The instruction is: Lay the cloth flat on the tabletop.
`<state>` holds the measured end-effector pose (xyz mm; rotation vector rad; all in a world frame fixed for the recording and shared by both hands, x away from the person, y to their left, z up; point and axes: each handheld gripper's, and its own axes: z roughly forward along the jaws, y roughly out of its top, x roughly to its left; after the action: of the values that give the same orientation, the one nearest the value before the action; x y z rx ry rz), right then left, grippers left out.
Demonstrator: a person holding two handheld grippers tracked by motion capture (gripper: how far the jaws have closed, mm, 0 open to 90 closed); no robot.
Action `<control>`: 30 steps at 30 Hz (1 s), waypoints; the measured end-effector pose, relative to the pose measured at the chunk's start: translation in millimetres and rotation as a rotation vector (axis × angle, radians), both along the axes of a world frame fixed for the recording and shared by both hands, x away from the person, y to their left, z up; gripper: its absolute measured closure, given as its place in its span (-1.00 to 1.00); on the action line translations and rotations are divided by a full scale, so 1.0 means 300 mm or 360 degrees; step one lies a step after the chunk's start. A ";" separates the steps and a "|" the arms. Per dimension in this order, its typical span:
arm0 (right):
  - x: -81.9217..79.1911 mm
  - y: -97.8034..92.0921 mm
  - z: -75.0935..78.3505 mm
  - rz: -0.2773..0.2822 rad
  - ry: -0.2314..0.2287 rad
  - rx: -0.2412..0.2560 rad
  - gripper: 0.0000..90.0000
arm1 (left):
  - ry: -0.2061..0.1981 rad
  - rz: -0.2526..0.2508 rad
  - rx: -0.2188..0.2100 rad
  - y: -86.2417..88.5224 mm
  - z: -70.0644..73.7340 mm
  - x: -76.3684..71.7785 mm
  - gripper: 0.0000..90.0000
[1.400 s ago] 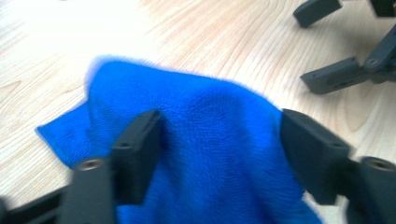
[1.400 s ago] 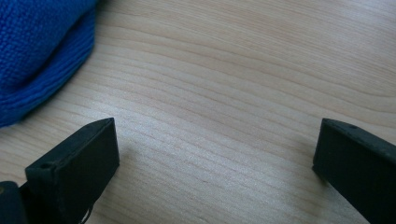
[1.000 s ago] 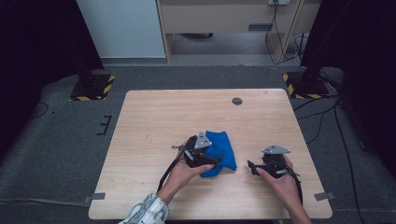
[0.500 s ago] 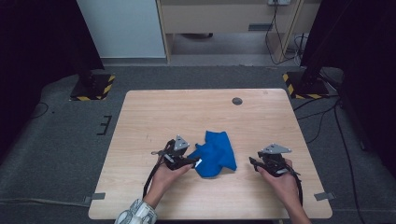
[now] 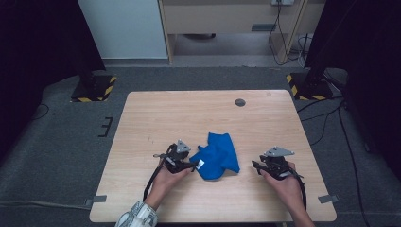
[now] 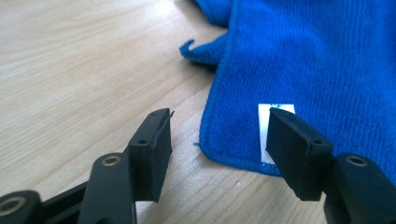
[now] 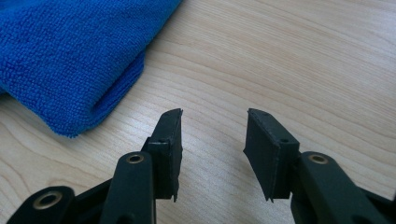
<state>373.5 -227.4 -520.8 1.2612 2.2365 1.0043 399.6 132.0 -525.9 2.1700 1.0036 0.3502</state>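
high view: blue cloth lies crumpled near the middle of the table, left gripper at its left edge, right gripper apart on bare wood. left gripper view: jaws wide, nothing held, cloth corner with white tag between them. right gripper view: jaws wide, empty, folded cloth edge off to the side. step looks like regrasping for a fold; next, left closes on the tagged corner.
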 end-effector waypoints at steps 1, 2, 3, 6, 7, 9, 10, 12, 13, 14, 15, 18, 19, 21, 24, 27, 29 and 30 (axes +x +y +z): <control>0.000 0.000 0.000 -0.0002 0.0004 0.0003 0.25 | 0.0006 -0.0004 0.0007 -0.002 -0.003 0.000 -0.08; 0.000 -0.001 0.000 -0.0001 0.0004 0.0003 0.25 | 0.0001 -0.0002 0.0008 -0.002 -0.003 0.000 -0.06; -0.001 -0.001 0.000 -0.0003 0.0001 0.0004 0.25 | 0.0001 0.0000 0.0007 -0.002 -0.003 0.000 -0.04; -0.001 -0.001 0.000 -0.0006 0.0001 0.0008 0.24 | -0.0014 0.0000 0.0012 -0.001 -0.004 -0.001 0.05; -0.001 -0.002 0.001 -0.0004 0.0004 0.0007 0.24 | -0.0038 -0.0019 0.0025 -0.006 -0.006 -0.008 0.10; 0.001 -0.001 -0.001 -0.0003 0.0002 0.0004 0.23 | -0.0049 -0.0038 0.0037 -0.014 -0.005 -0.014 0.20; 0.001 -0.001 -0.002 -0.0003 0.0005 0.0002 0.23 | -0.0053 -0.0062 0.0037 -0.016 -0.005 -0.016 0.28; 0.002 -0.002 -0.002 -0.0002 0.0003 0.0002 0.23 | -0.0056 -0.0076 0.0035 -0.016 -0.005 -0.017 0.38; 0.001 -0.002 -0.002 -0.0006 0.0001 0.0004 0.22 | -0.0055 -0.0090 0.0031 -0.014 -0.005 -0.017 0.38; 0.002 -0.004 -0.001 -0.0007 -0.0001 0.0006 0.21 | -0.0041 -0.0114 0.0019 -0.015 -0.004 -0.019 0.51; 0.002 -0.004 -0.002 -0.0011 0.0000 0.0005 0.19 | -0.0038 -0.0121 0.0018 -0.018 -0.003 -0.021 0.58; 0.002 -0.002 -0.004 -0.0013 0.0005 0.0002 0.17 | -0.0029 -0.0151 0.0022 -0.029 -0.001 -0.026 0.83; 0.002 -0.002 -0.005 -0.0014 0.0006 0.0000 0.17 | -0.0028 -0.0149 0.0017 -0.030 -0.001 -0.026 0.87; 0.003 0.000 -0.006 -0.0018 0.0009 0.0001 0.16 | -0.0027 -0.0144 0.0006 -0.032 -0.002 -0.025 0.92; 0.002 0.000 -0.005 -0.0026 0.0013 0.0001 0.15 | -0.0048 -0.0126 -0.0015 -0.034 0.004 -0.026 0.93; 0.003 -0.006 -0.004 -0.0030 0.0014 0.0007 0.16 | -0.0115 -0.0103 -0.0086 -0.027 0.043 -0.034 0.94; 0.003 -0.009 -0.002 -0.0039 0.0023 0.0014 0.17 | -0.0145 -0.0097 -0.0114 -0.012 0.073 -0.041 0.94; 0.003 -0.009 -0.002 -0.0038 0.0019 0.0012 0.17 | -0.0154 -0.0097 -0.0127 -0.001 0.087 -0.045 0.94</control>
<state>374.4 -230.0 -521.5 1.2975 2.2235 0.9997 386.1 131.6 -499.9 2.0864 0.8814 0.3766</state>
